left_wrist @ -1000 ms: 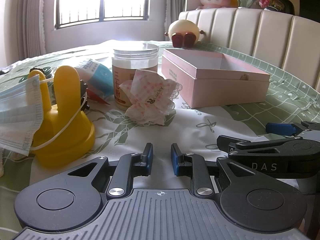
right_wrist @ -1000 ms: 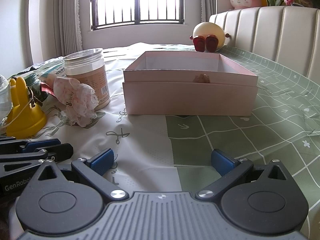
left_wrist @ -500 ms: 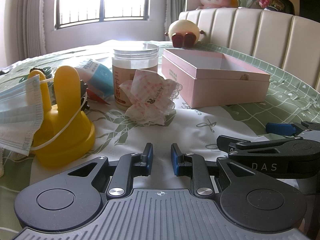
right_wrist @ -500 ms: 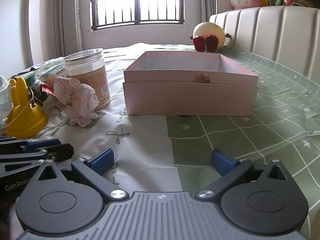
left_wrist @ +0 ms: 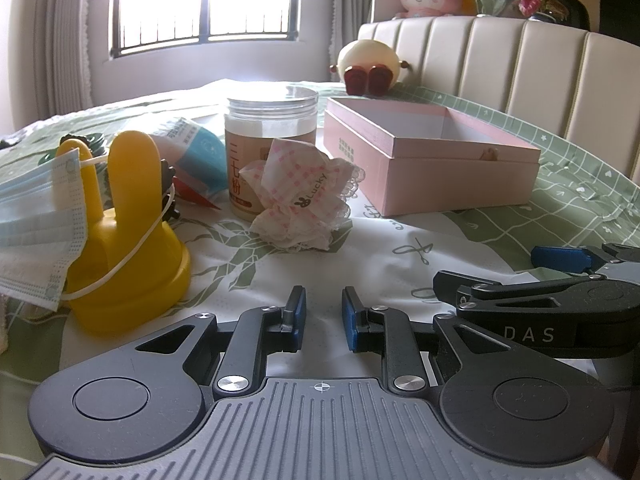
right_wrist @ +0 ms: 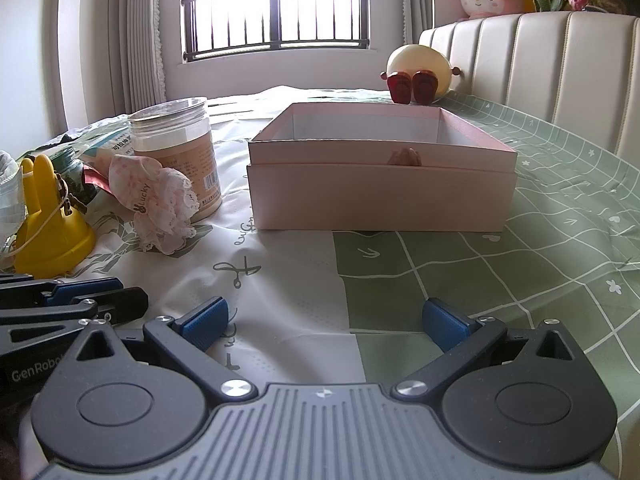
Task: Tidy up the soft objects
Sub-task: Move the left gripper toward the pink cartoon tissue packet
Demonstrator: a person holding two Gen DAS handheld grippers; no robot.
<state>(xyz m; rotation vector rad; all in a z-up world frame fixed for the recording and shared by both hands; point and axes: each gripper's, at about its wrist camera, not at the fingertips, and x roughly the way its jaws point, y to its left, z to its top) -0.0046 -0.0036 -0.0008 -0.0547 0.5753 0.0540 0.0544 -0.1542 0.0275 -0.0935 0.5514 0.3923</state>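
Both grippers parked low over the tablecloth (right_wrist: 520,240) — nothing has shifted in the last second.

Pink box (right_wrist: 380,196) sits open ahead; lacy cloth bundle (left_wrist: 298,200) lies untouched against the jar (left_wrist: 268,136). Right gripper (right_wrist: 324,320) spread wide, left gripper (left_wrist: 323,318) narrowly parted — both empty, so sorting hasn't begun.

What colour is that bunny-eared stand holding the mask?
Bright yellow stand; clearest in the left wrist view.

Left gripper (left_wrist: 323,318): black linkages, blue-padded jaws, silver screws; right gripper (right_wrist: 325,322) alike, apparently marked "DAS".
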